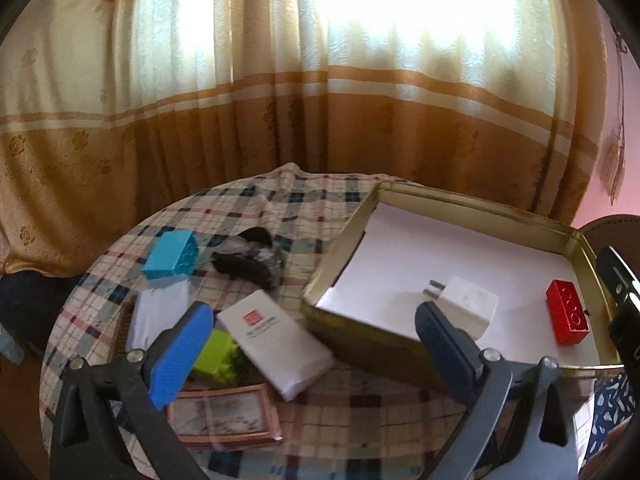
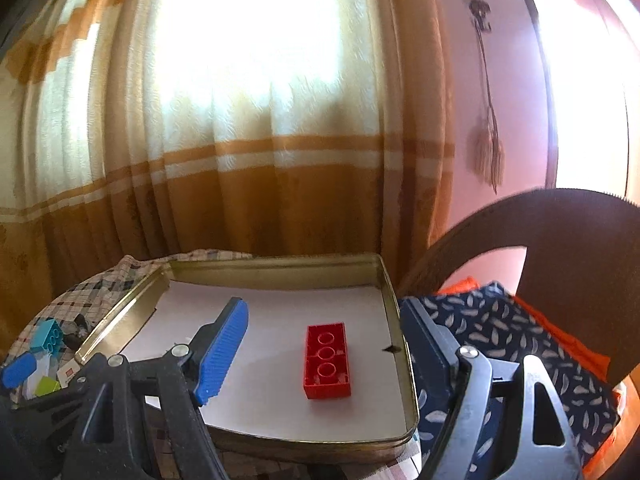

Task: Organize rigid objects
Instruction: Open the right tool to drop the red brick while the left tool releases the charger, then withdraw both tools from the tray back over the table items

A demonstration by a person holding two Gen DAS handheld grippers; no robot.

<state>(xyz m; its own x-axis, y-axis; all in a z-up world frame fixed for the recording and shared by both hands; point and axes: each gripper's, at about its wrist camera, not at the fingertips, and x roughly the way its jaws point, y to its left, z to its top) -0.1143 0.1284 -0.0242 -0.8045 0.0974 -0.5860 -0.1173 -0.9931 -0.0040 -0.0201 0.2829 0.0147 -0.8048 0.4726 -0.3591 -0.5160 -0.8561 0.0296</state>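
With red brick (image 2: 327, 361) and white charger (image 1: 466, 311) lying in the tin (image 1: 348, 240), both grippers' fingers (image 1: 180, 354) stand released, empty. Next: fetch the white box (image 1: 276, 346) mid-tabletop (image 1: 352, 420).

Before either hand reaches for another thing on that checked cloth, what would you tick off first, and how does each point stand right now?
1. Left gripper empty, fingers apart: ok.
2. Right gripper empty, fingers apart: ok.
3. Red brick lying free inside the gold tin, not between closed fingers: ok.
4. White charger inside the tin: ok.
5. Room left on the tin's white floor for more items: ok.
6. Everything sorted: not ok. The white box, green brick, light-blue brick and black bundle lie on the cloth outside the tin.
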